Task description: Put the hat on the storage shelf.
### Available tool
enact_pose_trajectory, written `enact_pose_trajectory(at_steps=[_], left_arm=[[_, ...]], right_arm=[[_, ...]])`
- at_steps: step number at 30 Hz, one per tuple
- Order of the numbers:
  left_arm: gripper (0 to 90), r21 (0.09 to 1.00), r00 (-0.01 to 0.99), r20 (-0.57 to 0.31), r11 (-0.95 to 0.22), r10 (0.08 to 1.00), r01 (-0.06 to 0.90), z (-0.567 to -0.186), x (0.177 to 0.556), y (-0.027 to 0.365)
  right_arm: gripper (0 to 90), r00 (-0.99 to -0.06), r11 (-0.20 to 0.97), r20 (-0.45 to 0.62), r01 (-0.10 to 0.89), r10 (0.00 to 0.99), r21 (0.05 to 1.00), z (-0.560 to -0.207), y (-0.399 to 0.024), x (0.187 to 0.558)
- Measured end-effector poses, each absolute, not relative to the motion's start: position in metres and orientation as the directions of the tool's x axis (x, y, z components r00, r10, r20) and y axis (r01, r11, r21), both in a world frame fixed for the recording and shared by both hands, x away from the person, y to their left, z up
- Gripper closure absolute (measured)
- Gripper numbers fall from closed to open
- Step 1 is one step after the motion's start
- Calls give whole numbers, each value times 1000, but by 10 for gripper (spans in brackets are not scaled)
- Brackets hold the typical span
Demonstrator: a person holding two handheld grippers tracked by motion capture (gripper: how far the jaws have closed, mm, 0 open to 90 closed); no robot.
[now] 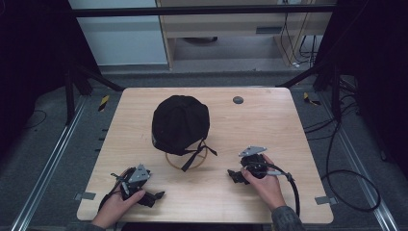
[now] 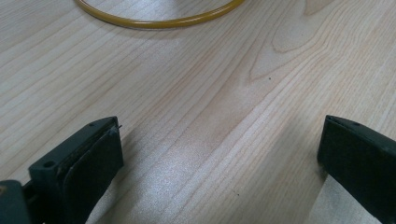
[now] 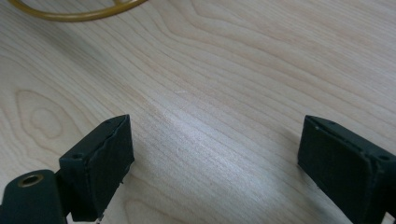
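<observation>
Cap: one black cap (image 1: 180,124) sits on a stand just behind the middle of the tabletop (image 1: 269,125), its straps hanging toward the near edge.
Ring: one thin yellow ring (image 1: 186,162), the foot of the stand, lies on the wood under the cap; it also curves across the top of the left gripper view (image 2: 159,21) and the right gripper view (image 3: 74,14).
Left gripper: the left gripper (image 1: 155,196) rests near the near left corner, jaws spread wide, bare wood between them, nothing held.
Right gripper: the right gripper (image 1: 234,176) lies by the near edge, right of the ring, jaws just as wide and empty.
Progress: looks like the very start; neither gripper touches the cap, both well short of it.
Left to do: by the look of it, everything: reach in, take hold of the cap, handle it.
Count: one cap, one ring, two grippers, one small dark disc (image 1: 237,100) near the far edge.
</observation>
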State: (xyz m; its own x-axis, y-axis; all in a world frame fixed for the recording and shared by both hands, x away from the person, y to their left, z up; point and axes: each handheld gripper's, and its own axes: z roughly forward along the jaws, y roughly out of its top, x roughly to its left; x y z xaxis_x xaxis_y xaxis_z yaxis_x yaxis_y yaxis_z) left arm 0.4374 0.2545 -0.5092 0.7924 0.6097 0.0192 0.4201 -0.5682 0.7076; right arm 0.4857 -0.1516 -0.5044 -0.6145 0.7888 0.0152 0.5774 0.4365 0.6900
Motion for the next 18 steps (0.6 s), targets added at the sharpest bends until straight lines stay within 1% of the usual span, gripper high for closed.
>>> enact_pose_trajectory(at_steps=[6, 9, 18], left_arm=[[0, 708, 792, 19, -568, 610, 420, -509, 437, 254], [0, 707, 793, 19, -568, 609, 420, -509, 437, 254], [0, 707, 793, 18, -569, 609, 420, -509, 438, 254]], right_arm=[[81, -610, 437, -6, 561, 792, 703, -507, -149, 488], [57, -598, 413, -4, 549, 802, 727, -511, -149, 486], [55, -576, 397, -7, 555, 817, 731, -512, -151, 482]])
